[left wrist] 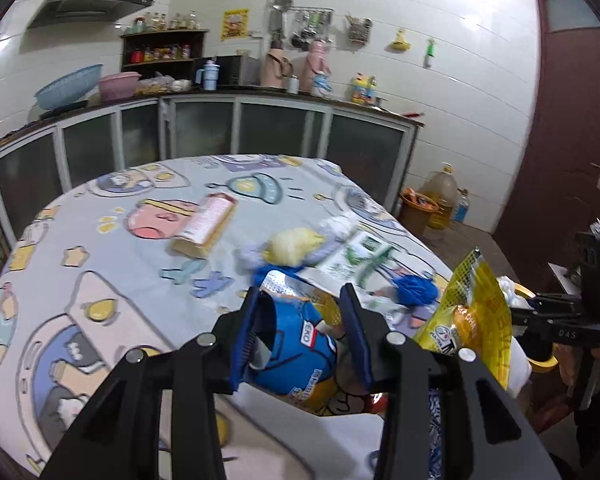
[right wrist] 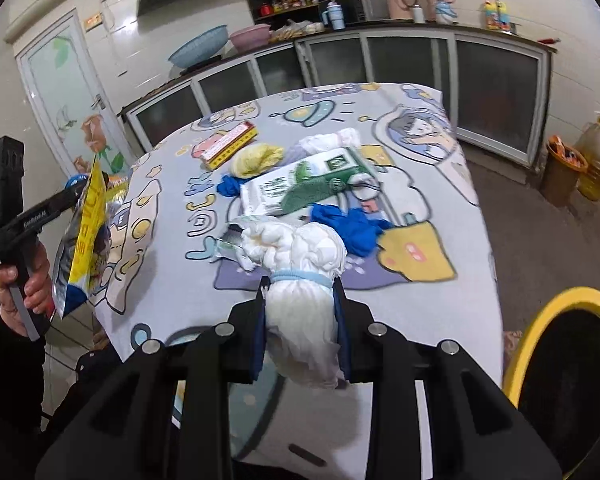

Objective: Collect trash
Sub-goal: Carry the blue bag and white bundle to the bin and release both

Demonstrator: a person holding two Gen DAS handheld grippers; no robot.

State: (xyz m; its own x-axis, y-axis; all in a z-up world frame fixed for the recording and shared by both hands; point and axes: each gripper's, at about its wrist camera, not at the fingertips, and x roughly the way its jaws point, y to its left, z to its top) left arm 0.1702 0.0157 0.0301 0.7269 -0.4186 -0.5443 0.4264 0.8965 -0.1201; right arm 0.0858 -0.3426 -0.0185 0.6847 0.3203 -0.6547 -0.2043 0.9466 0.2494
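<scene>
Gripping a blue-and-yellow snack bag, the left gripper has its fingers clenched on the crumpled foil above the near edge of the table. From the right wrist view the same bag hangs off the table's left side, held up by the left gripper and the hand on its handle.

The right gripper is clamped on a white bundle tied with a light-blue band, held over the near part of the table. Just right of the table's near corner stands a bin with a yellow rim and a dark inside.

Still on the table: a green-and-white packet at its middle, a blue cloth touching the packet's near side, a yellow wad just beyond the packet, and a pink-and-yellow box farther back, toward the cabinets.
</scene>
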